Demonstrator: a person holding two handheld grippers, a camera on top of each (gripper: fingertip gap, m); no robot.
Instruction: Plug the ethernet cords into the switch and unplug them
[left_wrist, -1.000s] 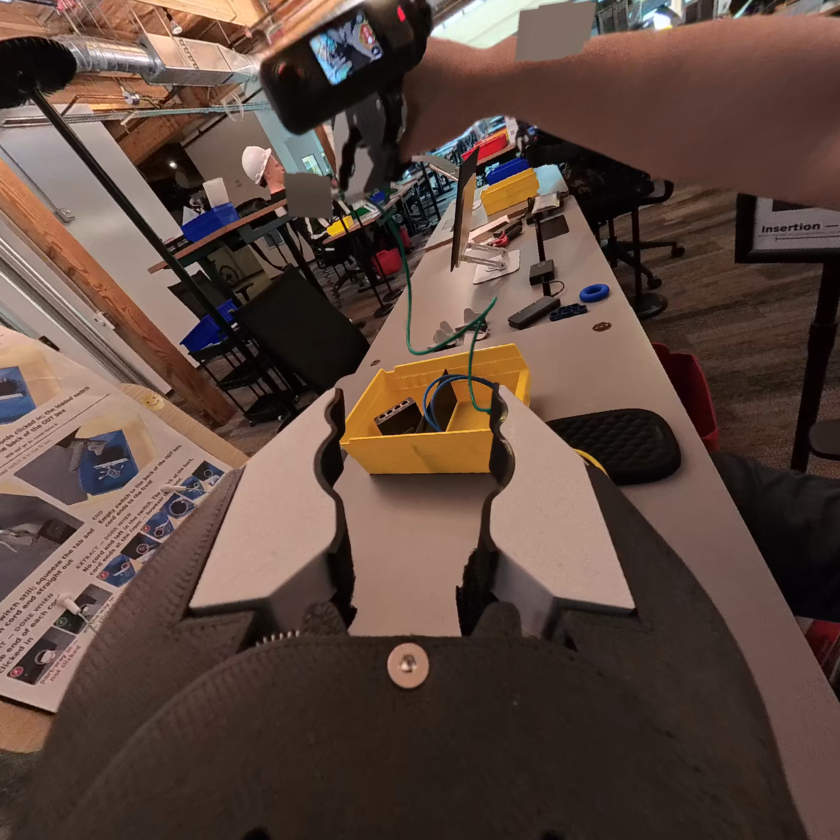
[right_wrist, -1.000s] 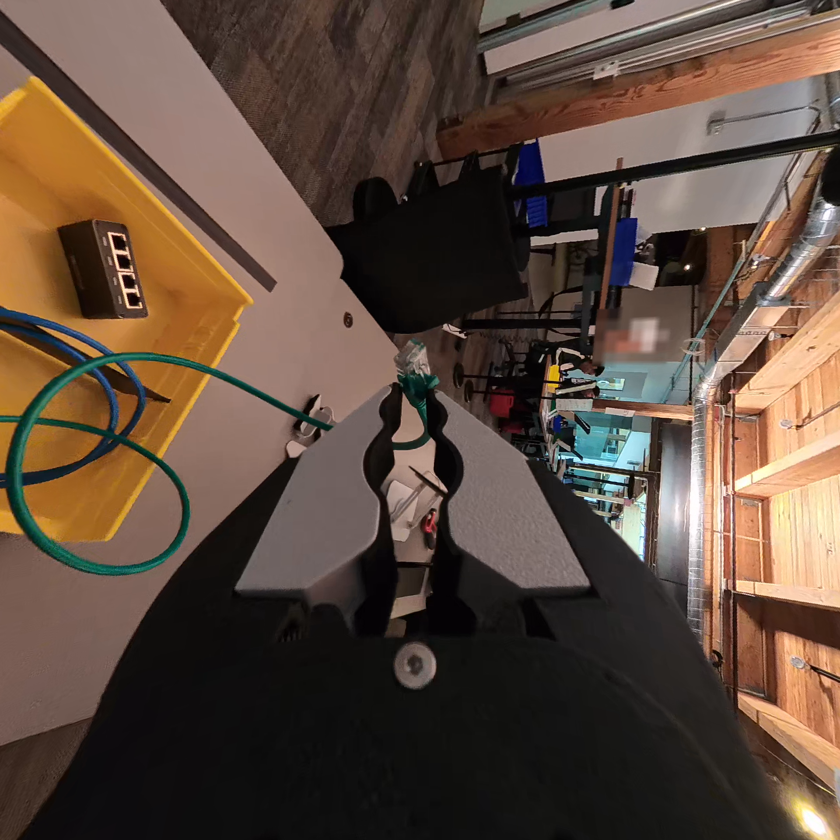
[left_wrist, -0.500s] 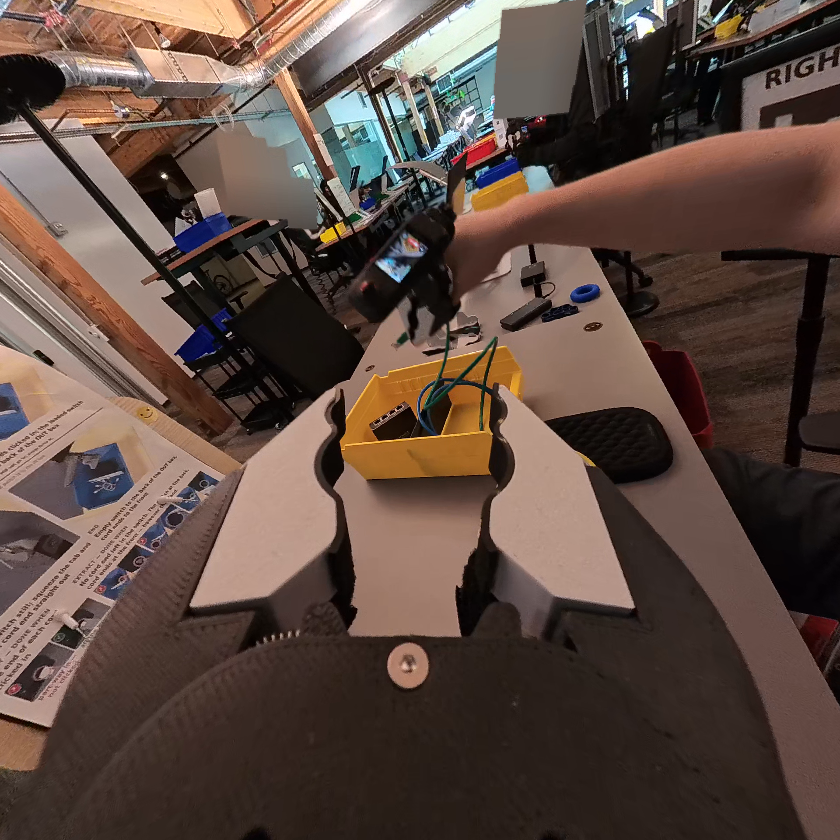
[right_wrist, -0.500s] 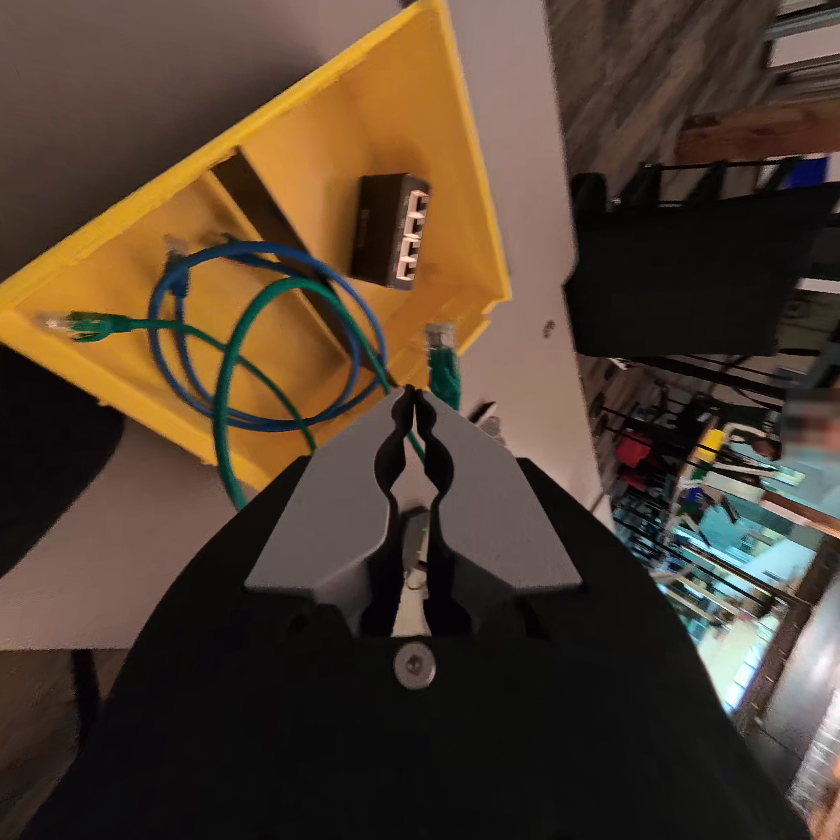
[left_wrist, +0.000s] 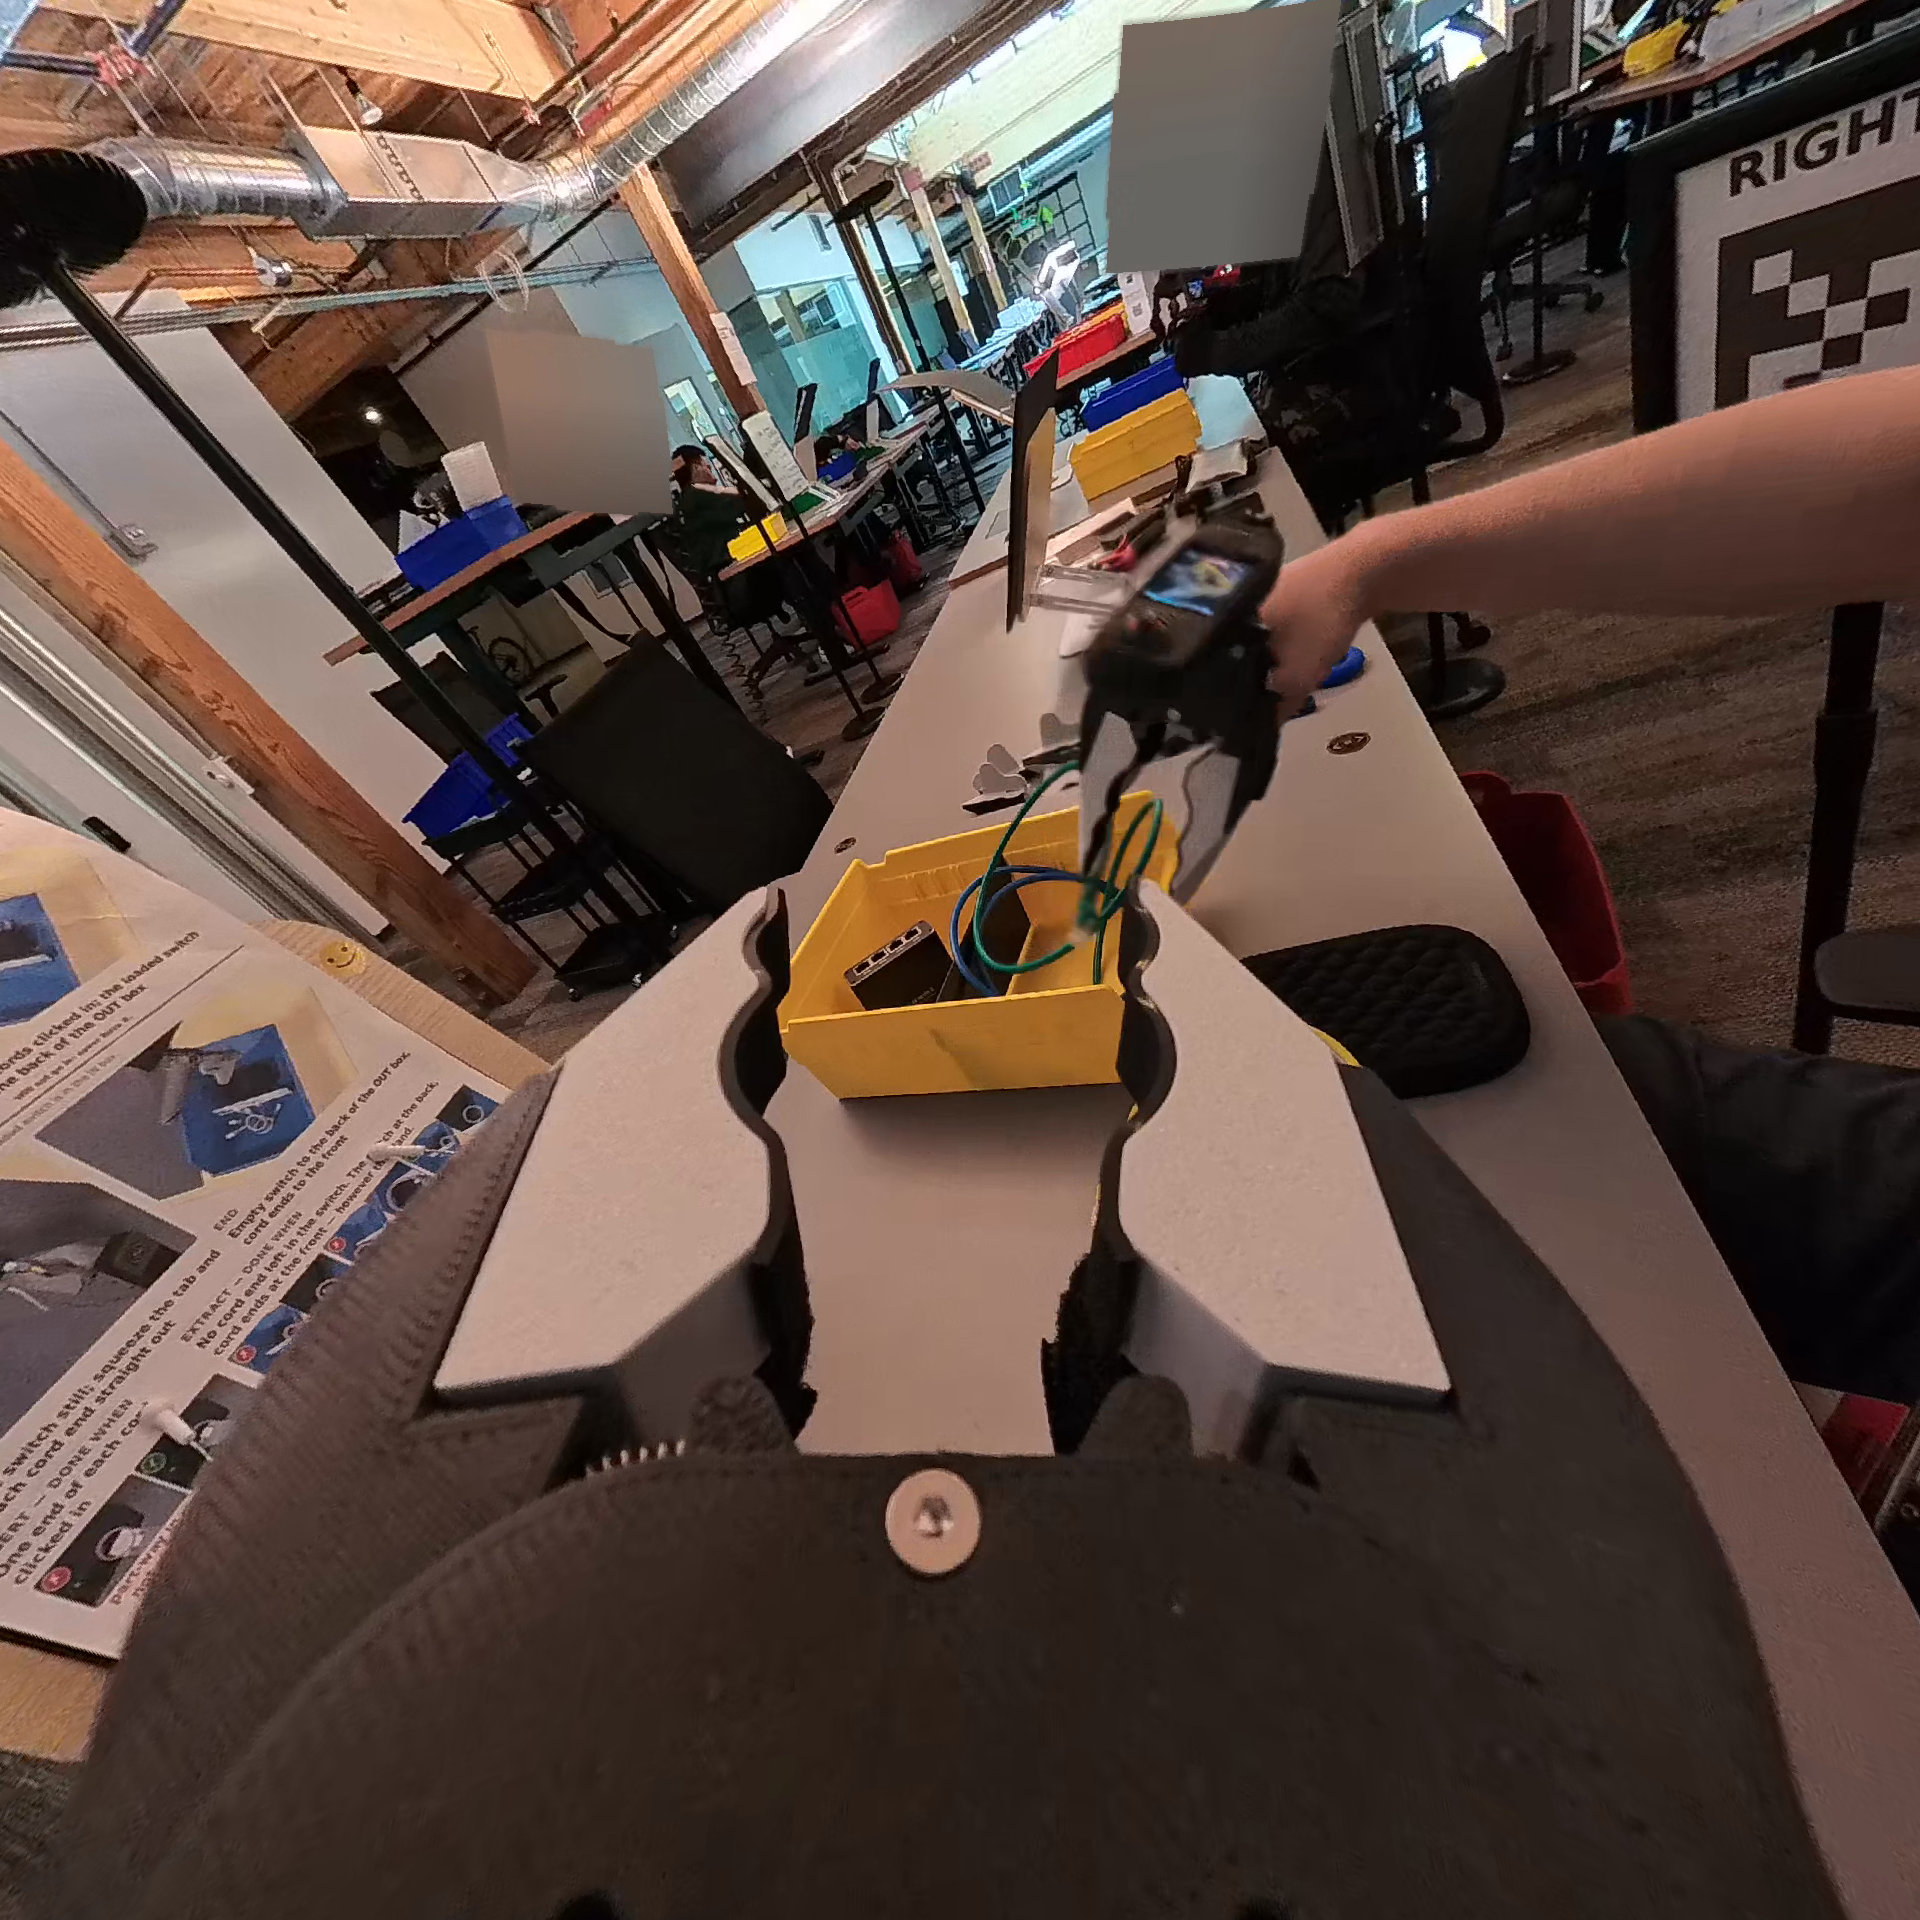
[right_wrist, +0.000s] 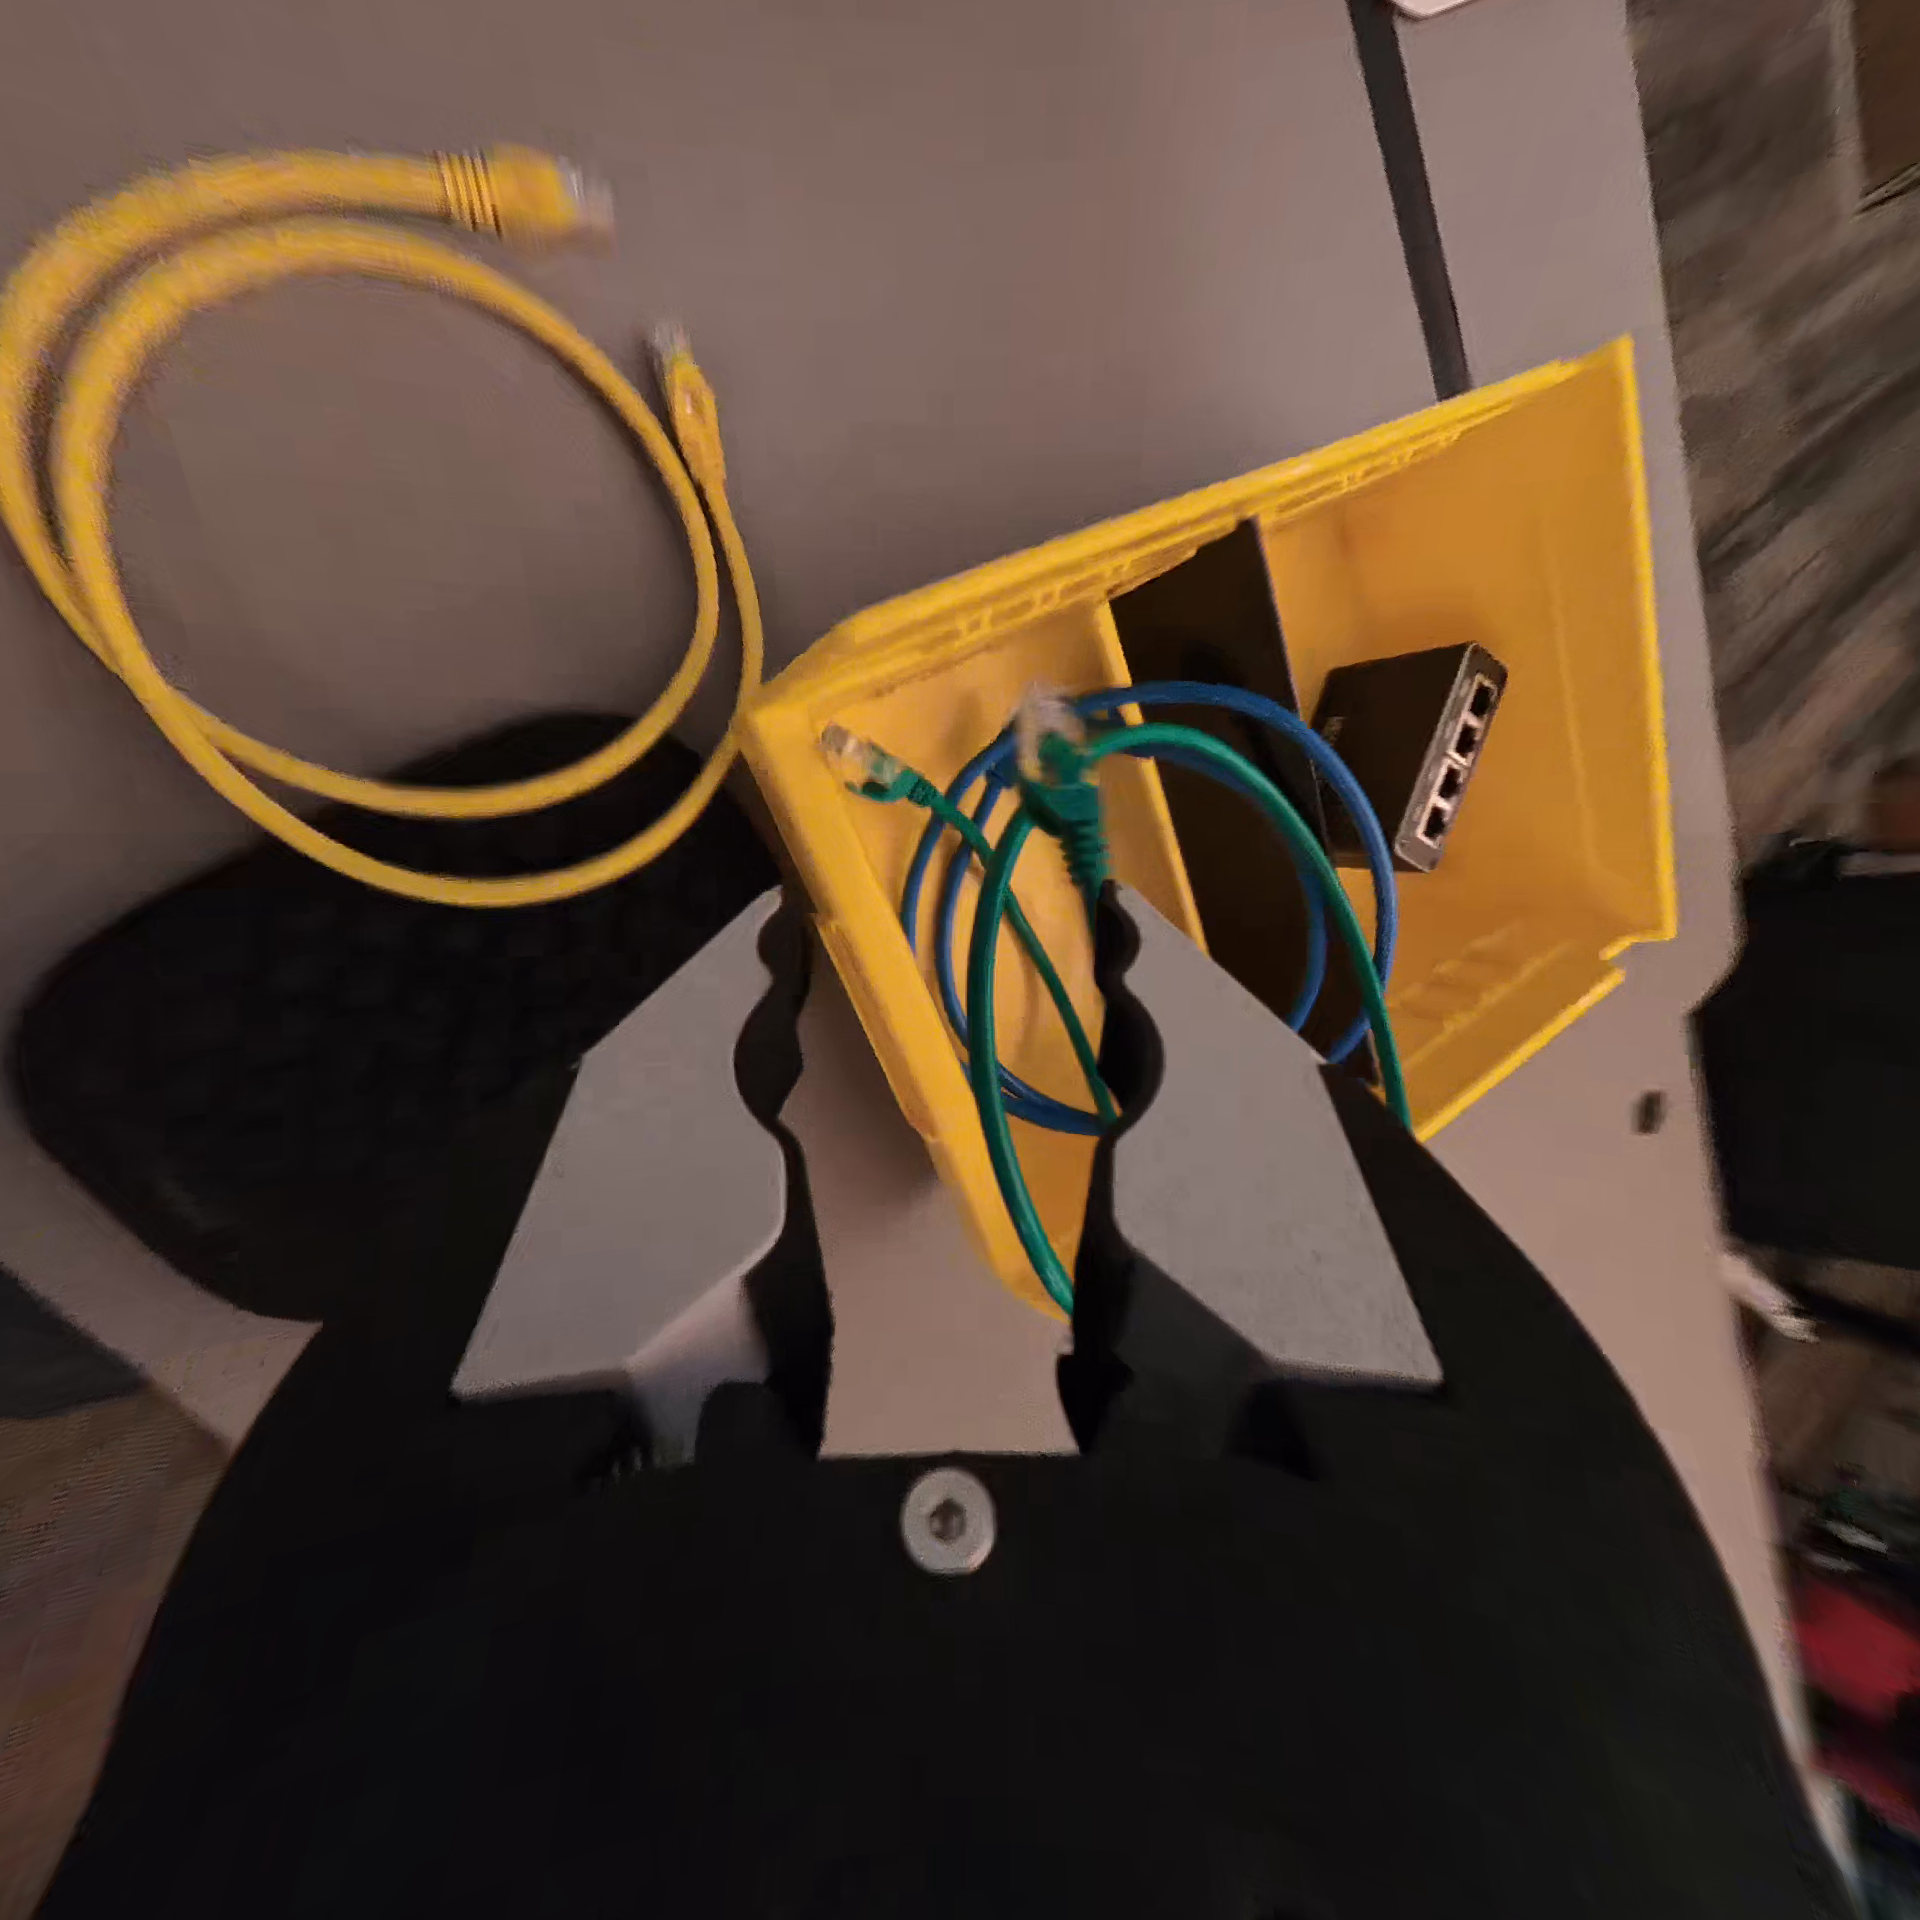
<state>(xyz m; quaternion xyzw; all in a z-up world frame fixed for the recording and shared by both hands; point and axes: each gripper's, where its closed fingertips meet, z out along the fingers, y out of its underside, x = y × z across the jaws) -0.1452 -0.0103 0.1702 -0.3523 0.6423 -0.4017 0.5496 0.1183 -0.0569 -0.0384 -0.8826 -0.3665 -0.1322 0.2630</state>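
A yellow bin stands on the grey table, split by a black divider. The small black switch lies in one compartment, also seen in the right wrist view. A blue cord and a green cord are coiled in the other compartment of the bin. My right gripper is open over that compartment; the green cord runs past its right finger unclamped. It also shows in the left wrist view. A yellow cord lies on the table. My left gripper is open and empty, short of the bin.
A black wrist pad lies right of the bin. A printed instruction sheet lies at the left. A red bin sits off the table's right edge. A person's forearm reaches across above the table. My right fingertips sit around 35 centimeters from my left ones.
My right gripper came down over the bin with the green cord, then opened and let it go. The left gripper stayed put.
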